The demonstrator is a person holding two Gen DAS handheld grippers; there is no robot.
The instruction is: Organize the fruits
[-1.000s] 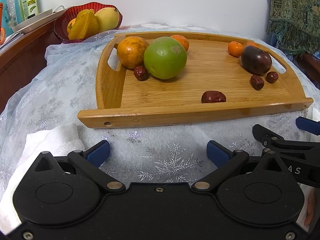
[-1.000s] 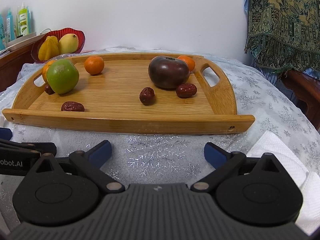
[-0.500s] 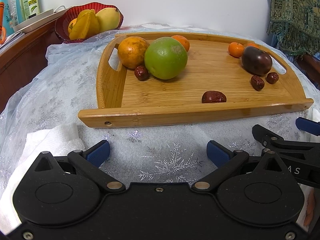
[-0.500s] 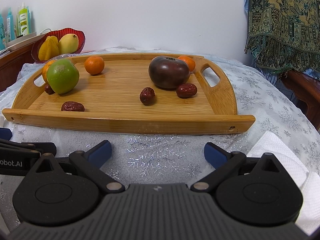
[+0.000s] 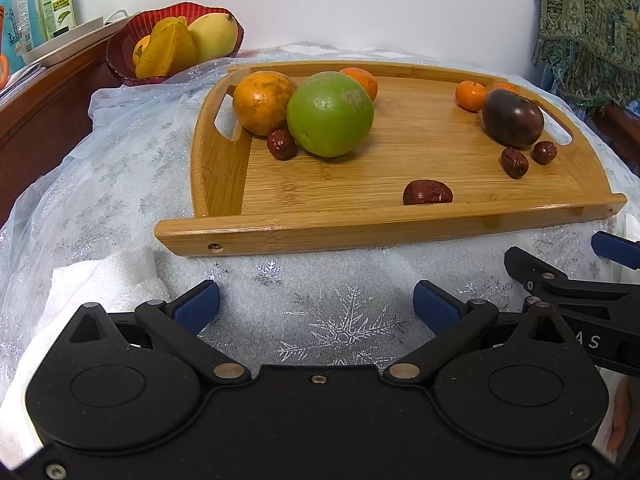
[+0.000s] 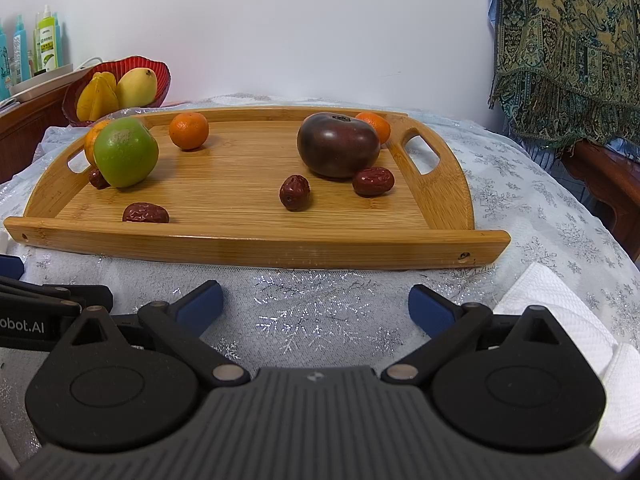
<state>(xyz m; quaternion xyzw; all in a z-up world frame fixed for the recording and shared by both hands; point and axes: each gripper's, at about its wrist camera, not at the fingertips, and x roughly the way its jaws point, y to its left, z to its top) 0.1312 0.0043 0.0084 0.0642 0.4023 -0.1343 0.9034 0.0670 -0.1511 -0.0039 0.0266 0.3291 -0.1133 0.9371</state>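
Both tongs parked low over the snowflake cloth, just short of the front rail of the wooden tray. Left tongs spread wide, nothing between the blue pads. Right tongs likewise spread and empty.

All loose fruit on the tray, scattered rather than grouped. Toward the tray's left handle: a big green fruit, touching or nearly touching a large orange behind it, with a small date tucked against both. Behind the green fruit, toward the back rail, a small tangerine. Toward the tray's right handle: a dark purple tomato-like fruit, another tangerine half hidden behind it, and two dates, one just beside the purple fruit, one a little farther in. A lone date close to the front rail, left of the tray's middle, long axis running along the rail.

Off the tray's back-left corner, a red bowl already holding yellow fruit; whether that counts as the goal, not settled here.

Nearest piece to either tong: the lone date by the front rail, straight ahead of the left tongs and slightly right, ahead-left of the right tongs. Lying along the rail, probably easiest pinched across its short width, from above the rail. Left-handle cluster nearer the left hand; purple fruit and its dates nearer the right.
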